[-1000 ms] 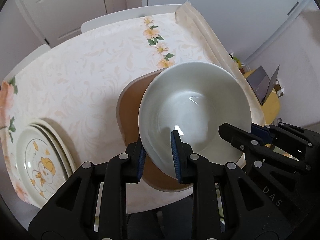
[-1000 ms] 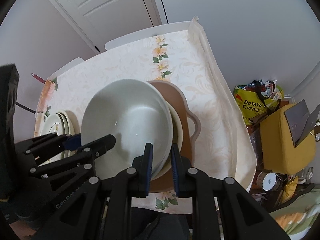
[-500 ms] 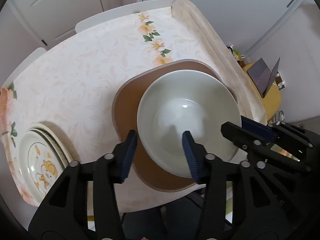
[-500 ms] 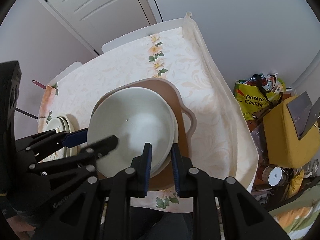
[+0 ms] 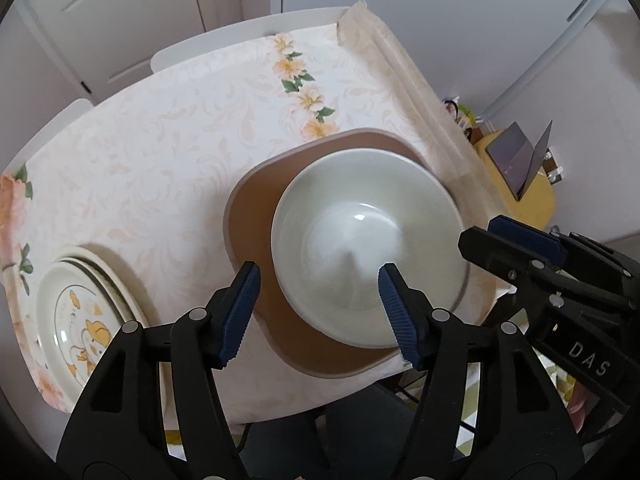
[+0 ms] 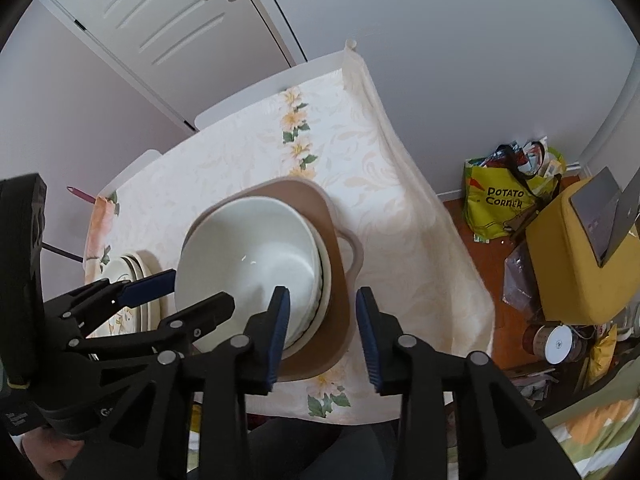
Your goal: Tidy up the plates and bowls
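Note:
A white bowl (image 5: 368, 240) sits on top of a nested stack of bowls (image 6: 320, 280) on a brown tray (image 5: 256, 216) near the table's front right edge. My left gripper (image 5: 316, 312) is open, above the bowl's near rim, holding nothing. My right gripper (image 6: 322, 328) is open, its jaws astride the right rim of the stack without gripping. A stack of cream plates with a yellow duck picture (image 5: 80, 332) lies at the table's left; it also shows in the right wrist view (image 6: 128, 272).
The table (image 5: 160, 140) has a floral cloth that hangs over its right edge. White chairs stand behind it. On the floor to the right are a yellow stool (image 6: 576, 256) with a laptop, a green bag (image 6: 500, 200) and clutter.
Both grippers let go of the white bowl, which now rests on the stack on the tray. Both opened wide and drew back and up.

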Demonstrator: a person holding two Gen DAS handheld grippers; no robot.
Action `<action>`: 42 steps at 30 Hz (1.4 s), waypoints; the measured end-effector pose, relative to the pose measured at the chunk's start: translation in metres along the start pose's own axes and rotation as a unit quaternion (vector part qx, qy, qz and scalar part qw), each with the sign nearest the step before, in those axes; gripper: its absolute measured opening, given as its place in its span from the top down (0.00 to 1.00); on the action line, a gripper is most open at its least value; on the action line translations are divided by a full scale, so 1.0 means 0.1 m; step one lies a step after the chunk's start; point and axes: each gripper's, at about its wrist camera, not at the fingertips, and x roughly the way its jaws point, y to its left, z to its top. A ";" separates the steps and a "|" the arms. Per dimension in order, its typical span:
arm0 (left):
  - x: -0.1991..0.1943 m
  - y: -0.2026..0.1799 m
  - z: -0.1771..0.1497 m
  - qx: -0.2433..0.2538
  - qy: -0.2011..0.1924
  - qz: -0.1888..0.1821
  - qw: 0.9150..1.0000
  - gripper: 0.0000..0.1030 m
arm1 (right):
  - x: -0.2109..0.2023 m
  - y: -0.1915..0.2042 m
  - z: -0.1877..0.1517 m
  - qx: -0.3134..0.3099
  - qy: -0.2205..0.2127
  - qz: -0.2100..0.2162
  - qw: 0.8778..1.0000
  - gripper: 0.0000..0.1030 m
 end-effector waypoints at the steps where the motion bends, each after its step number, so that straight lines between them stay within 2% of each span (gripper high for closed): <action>1: -0.04 0.00 -0.01 -0.001 -0.004 -0.003 1.000 0.43 | -0.04 0.01 0.01 -0.001 -0.004 0.002 1.000 0.70; 4: -0.21 0.01 -0.03 -0.008 -0.023 -0.014 1.000 0.43 | -0.18 0.03 0.05 -0.007 -0.020 0.005 1.000 0.69; 5: -0.31 0.02 -0.04 -0.012 -0.039 -0.019 0.999 0.43 | -0.22 0.03 0.06 -0.009 -0.025 0.005 1.000 0.60; 6: -0.44 0.03 -0.05 -0.018 -0.060 -0.023 0.998 0.43 | -0.30 0.03 0.08 -0.011 -0.035 0.007 0.999 0.43; 7: -0.54 0.05 -0.07 -0.023 -0.081 -0.023 0.996 0.40 | -0.37 0.04 0.09 -0.013 -0.045 0.009 0.999 0.33; 8: -0.65 0.07 -0.09 -0.027 -0.099 -0.021 0.994 0.33 | -0.42 0.04 0.10 -0.017 -0.053 0.011 0.998 0.20; 9: -0.72 0.09 -0.11 -0.030 -0.111 -0.016 0.993 0.15 | -0.48 0.04 0.11 -0.022 -0.061 0.012 0.998 0.15; 10: -0.80 0.11 -0.13 -0.036 -0.126 0.001 0.991 0.03 | -0.55 0.04 0.13 -0.028 -0.070 0.013 0.997 0.14; 12: -0.93 0.16 -0.18 -0.037 -0.158 0.001 0.987 0.02 | -0.69 0.04 0.14 -0.043 -0.088 0.024 0.995 0.05; 13: -0.96 0.18 -0.21 -0.036 -0.164 0.002 0.986 0.02 | -0.74 0.03 0.14 -0.050 -0.095 0.024 0.994 0.04; 15: -0.94 0.24 -0.25 -0.034 -0.152 0.026 0.987 0.02 | -0.79 0.01 0.14 -0.066 -0.094 0.016 0.993 0.03; 17: -0.88 0.30 -0.32 -0.036 -0.139 0.035 0.989 0.02 | -0.81 -0.01 0.14 -0.087 -0.079 -0.013 0.993 0.03; 21: -0.70 0.49 -0.48 -0.077 -0.099 -0.008 0.992 0.02 | -0.71 -0.09 0.12 -0.117 -0.028 -0.049 0.992 0.03; 26: -0.36 0.50 -0.56 -0.079 -0.034 0.000 0.996 0.07 | -0.32 -0.13 0.07 -0.162 0.054 -0.077 0.982 0.03; 28: -0.20 0.50 -0.56 -0.085 -0.005 -0.006 0.996 0.16 | -0.13 -0.11 0.04 -0.184 0.085 -0.078 0.976 0.04; 30: -0.03 0.50 -0.56 -0.093 0.020 -0.014 0.995 0.27 | 0.04 -0.10 0.02 -0.200 0.111 -0.080 0.970 0.11; 33: 0.16 0.48 -0.56 -0.099 0.047 -0.013 0.994 0.32 | 0.26 -0.07 0.00 -0.221 0.145 -0.074 0.961 0.23; 36: 0.29 0.43 -0.55 -0.097 0.067 -0.016 0.993 0.36 | 0.39 -0.05 0.04 -0.220 0.169 -0.052 0.959 0.28; 38: 0.35 0.41 -0.52 -0.095 0.072 -0.021 0.993 0.40 | 0.47 -0.02 0.08 -0.230 0.183 -0.059 0.954 0.33; 40: 0.41 0.37 -0.50 -0.089 0.078 -0.019 0.993 0.50 | 0.54 0.00 0.08 -0.241 0.197 -0.055 0.949 0.38; 42: 0.47 0.33 -0.48 -0.084 0.084 -0.017 0.993 0.56 | 0.62 0.01 0.07 -0.246 0.211 -0.045 0.945 0.45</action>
